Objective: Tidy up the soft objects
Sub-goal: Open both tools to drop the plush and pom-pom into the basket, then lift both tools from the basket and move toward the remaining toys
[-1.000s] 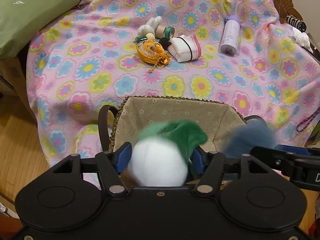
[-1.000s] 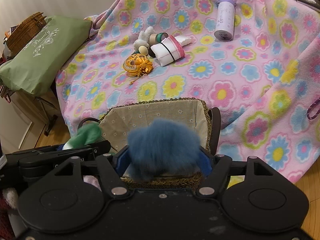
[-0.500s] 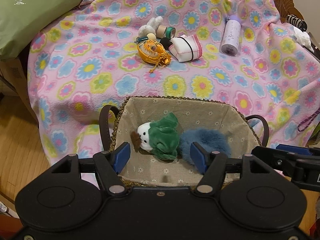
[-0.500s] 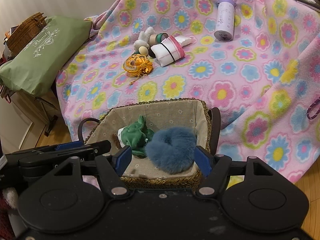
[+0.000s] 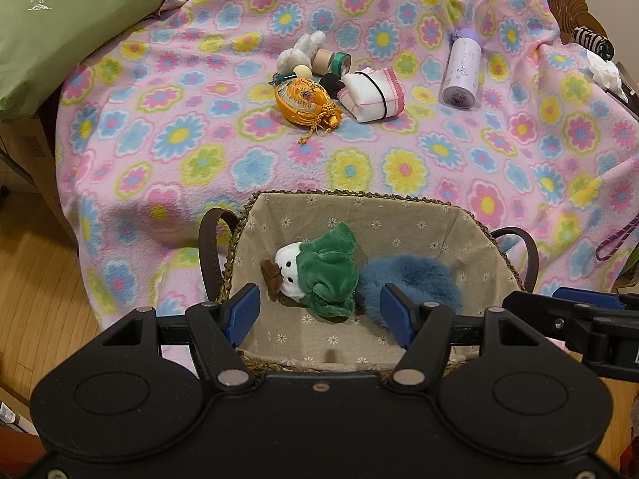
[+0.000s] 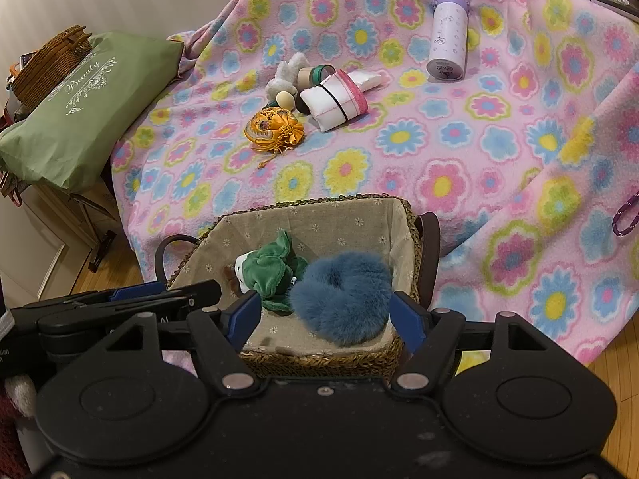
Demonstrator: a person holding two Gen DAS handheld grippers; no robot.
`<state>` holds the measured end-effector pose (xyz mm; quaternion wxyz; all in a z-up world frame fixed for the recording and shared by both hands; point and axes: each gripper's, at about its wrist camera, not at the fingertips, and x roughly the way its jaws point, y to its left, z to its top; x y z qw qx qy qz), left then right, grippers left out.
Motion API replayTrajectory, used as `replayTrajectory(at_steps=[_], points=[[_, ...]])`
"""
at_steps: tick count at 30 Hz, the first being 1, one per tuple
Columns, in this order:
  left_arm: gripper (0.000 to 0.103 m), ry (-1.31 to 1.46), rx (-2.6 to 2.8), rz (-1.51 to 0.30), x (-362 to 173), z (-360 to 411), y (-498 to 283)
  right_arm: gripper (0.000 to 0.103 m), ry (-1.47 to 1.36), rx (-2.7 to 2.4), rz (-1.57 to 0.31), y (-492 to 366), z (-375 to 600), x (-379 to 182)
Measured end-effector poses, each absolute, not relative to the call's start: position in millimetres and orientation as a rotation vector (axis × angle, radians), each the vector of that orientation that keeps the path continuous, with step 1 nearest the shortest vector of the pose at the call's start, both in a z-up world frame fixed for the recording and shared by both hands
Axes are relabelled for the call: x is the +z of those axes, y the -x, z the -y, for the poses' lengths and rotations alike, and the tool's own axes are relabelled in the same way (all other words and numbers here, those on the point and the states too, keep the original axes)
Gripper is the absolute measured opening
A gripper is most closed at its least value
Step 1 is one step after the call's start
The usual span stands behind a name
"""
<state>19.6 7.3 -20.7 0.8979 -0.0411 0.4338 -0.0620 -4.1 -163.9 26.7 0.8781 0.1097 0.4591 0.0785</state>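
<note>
A woven basket with a beige flowered liner stands in front of the blanket-covered surface. Inside it lie a green plush toy with a white face and, touching its right side, a blue fluffy piece. My left gripper hangs open above the basket's near rim, holding nothing. In the right wrist view, the green toy and blue fluff rest in the basket. Above them the jaws of my right gripper are opening, with nothing pressed between the pads.
On the pink floral blanket lie an orange pouch, a white pink-trimmed pouch, a purple bottle, a white plush rabbit and tape rolls. A green cushion sits far left. Wood floor lies below.
A second ago each gripper held its toy, green in the left, blue in the right. Both jaws opened and the toys dropped into the basket, where they now lie still.
</note>
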Motion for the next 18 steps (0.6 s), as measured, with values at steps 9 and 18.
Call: replayTrajectory(at_steps=[9,18], points=[[0.063,0.084,-0.127,-0.899,-21.5,-8.6,-19.1,0.072,-0.229,0.163,-0.957,4.1,163.6,26.5],[0.063,0.082,-0.126,-0.901,-22.8,-10.5,-18.6,0.072,-0.229,0.163,-0.957,4.2,163.7,26.2]])
